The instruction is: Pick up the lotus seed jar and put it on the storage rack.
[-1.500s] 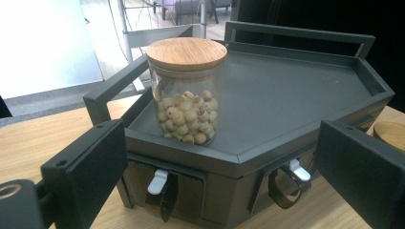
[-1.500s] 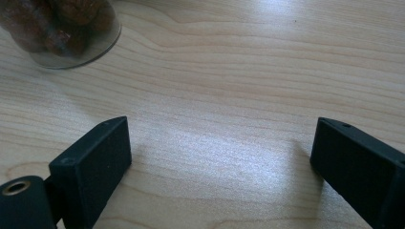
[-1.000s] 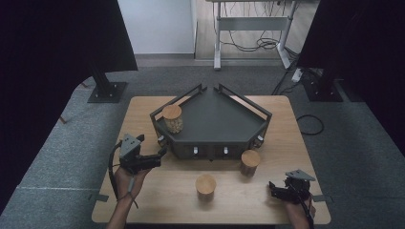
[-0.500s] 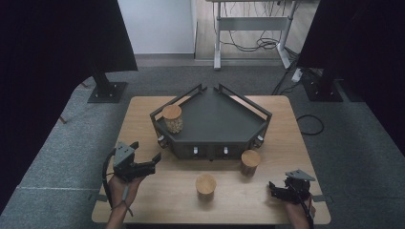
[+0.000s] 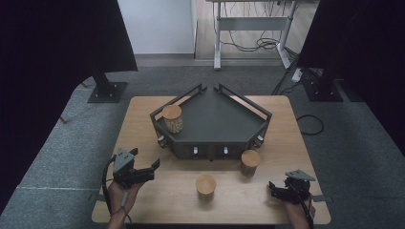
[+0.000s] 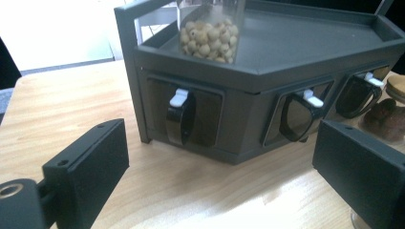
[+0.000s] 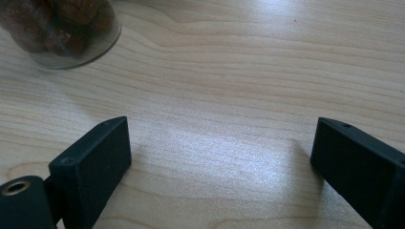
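Note:
A dark grey five-sided stand [image 5: 215, 126] occupies the middle of the wooden table. On its left corner stands a wood-lidded jar of pale beads [image 5: 172, 119], which reaches the top of the left gripper view [image 6: 209, 36]. Black loop handles with white tabs [image 6: 180, 117] sit in the stand's front recesses. My left gripper [image 5: 154, 166] [image 6: 219, 157] is open and empty, low over the table and facing the stand's front left corner. My right gripper [image 5: 272, 187] [image 7: 222, 143] hovers open above bare wood at the near right.
Two more wood-lidded jars stand on the table in front of the stand, one at centre [image 5: 206, 183] and one to the right [image 5: 250, 162]. A jar of brown pieces [image 7: 62, 28] lies ahead of the right gripper. Black stands and cables sit on the floor beyond.
My left gripper has drawn back toward the table's near edge and sunk a little. The right gripper has stayed put.

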Demonstrator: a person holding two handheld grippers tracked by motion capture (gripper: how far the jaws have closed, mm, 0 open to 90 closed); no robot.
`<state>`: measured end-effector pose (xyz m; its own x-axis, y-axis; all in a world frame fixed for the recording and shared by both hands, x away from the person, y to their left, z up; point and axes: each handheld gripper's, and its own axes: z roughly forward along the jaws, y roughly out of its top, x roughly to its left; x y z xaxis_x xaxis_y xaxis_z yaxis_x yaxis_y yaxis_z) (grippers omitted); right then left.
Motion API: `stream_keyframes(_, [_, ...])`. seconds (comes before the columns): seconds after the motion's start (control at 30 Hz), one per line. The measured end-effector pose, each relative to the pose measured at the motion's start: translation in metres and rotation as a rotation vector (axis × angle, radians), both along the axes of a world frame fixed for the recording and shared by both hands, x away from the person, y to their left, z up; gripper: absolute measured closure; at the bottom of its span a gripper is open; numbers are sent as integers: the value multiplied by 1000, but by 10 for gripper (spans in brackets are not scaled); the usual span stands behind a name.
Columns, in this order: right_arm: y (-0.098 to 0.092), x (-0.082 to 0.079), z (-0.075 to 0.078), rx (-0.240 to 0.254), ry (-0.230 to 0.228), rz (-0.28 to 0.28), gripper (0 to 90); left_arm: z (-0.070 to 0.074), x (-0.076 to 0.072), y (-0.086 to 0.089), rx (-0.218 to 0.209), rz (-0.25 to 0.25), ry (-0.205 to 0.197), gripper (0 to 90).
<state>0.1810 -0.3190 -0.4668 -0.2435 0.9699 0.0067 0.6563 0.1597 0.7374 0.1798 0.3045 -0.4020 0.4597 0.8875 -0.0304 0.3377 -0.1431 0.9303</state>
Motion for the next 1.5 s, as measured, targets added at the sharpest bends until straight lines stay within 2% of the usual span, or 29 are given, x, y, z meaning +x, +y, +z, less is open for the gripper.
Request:
stream_keyframes(0.27, [0, 0, 0, 0, 0, 0, 58, -9, -3, 3, -2, 8, 17, 47])
stream_keyframes(0.9, [0, 0, 0, -1, 0, -1, 57, -28, -6, 2, 31, 26, 67, 49])
stream_keyframes(1.1, [1, 0, 0, 0, 0, -2, 57, -34, -7, 3, 27, 31, 85, 49])
stream_keyframes(1.5, [1, 0, 0, 0, 0, -2, 57, -43, -5, 1, 55, 43, 122, 51])
